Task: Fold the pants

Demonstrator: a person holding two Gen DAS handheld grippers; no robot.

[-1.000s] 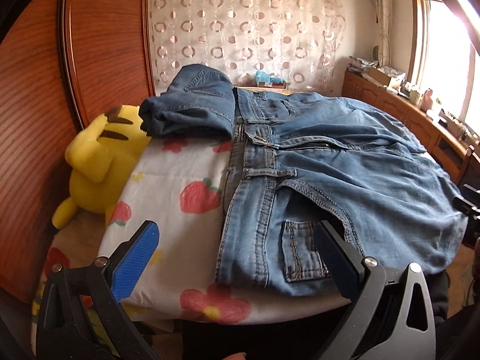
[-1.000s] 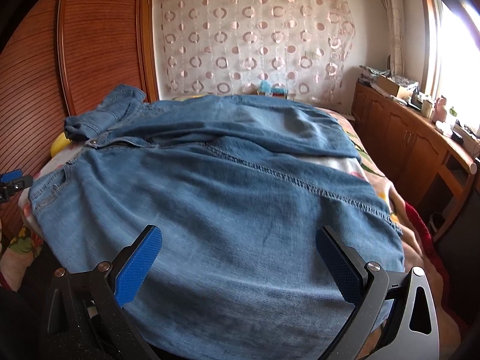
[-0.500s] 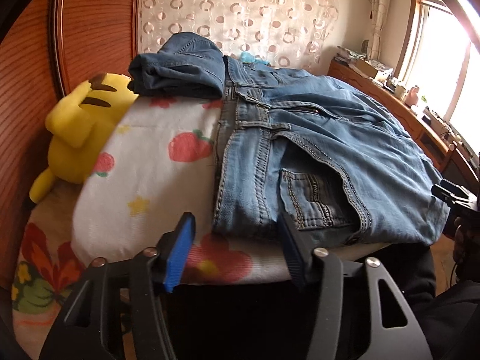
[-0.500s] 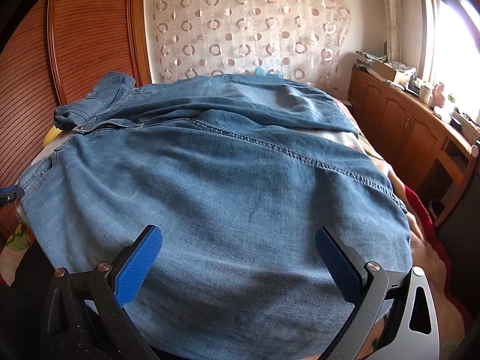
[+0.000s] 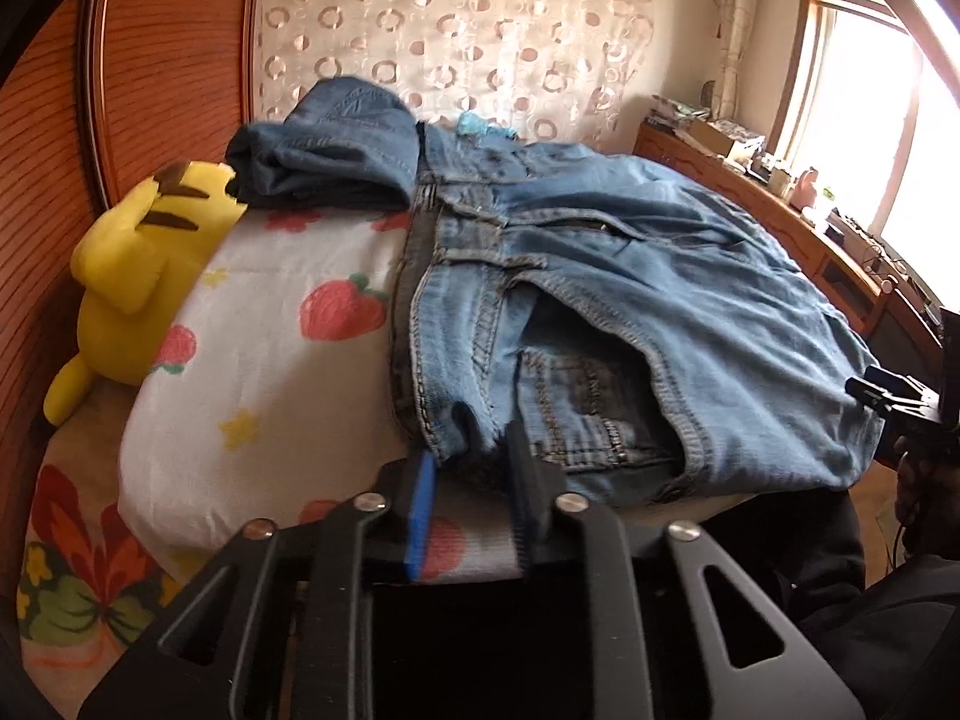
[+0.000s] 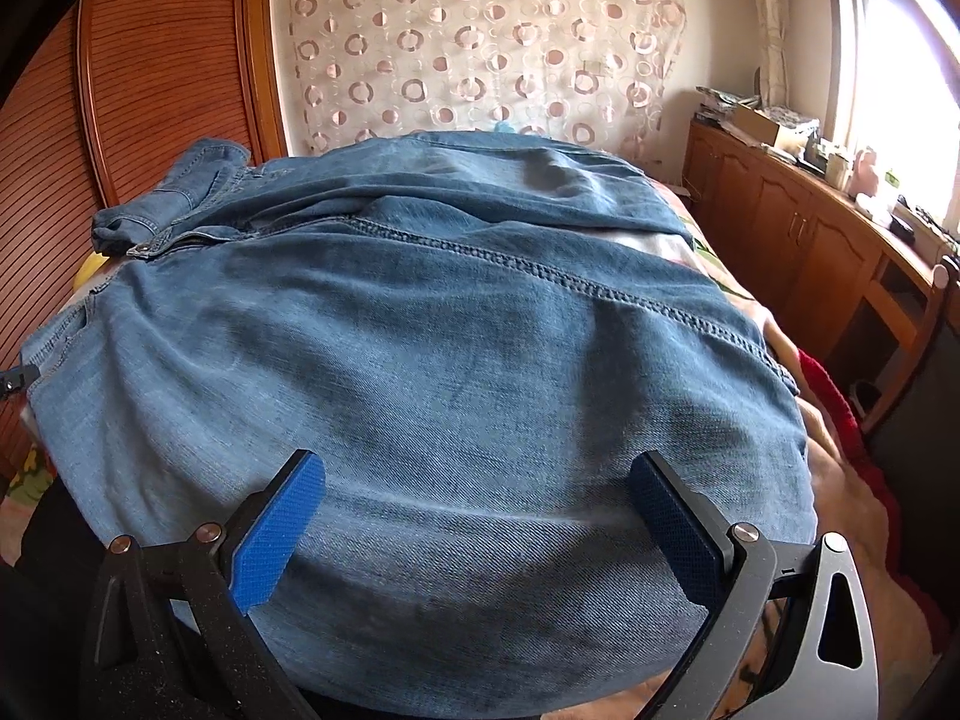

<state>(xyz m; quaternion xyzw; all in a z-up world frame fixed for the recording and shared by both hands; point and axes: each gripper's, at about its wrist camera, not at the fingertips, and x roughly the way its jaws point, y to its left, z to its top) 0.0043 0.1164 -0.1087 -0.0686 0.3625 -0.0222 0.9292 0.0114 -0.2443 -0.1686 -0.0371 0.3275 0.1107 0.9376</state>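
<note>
Fingers of the left gripper (image 5: 468,480), spread wide a second ago, are closing on the near waistband corner of the jeans (image 5: 630,312) lying flat across the bed (image 5: 270,360), while the right gripper (image 6: 480,516) remains fully spread over the denim, gripping nothing.

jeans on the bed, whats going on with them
A person with a pair of tongs in each hand is starting to fold the jeans spread across the bed. The left tongs are closing on the near waistband corner, with denim between the pads. The right tongs hang wide open over the leg fabric, gripping nothing. No fold has been made yet. A yellow plush toy sits by the wooden headboard.
</note>
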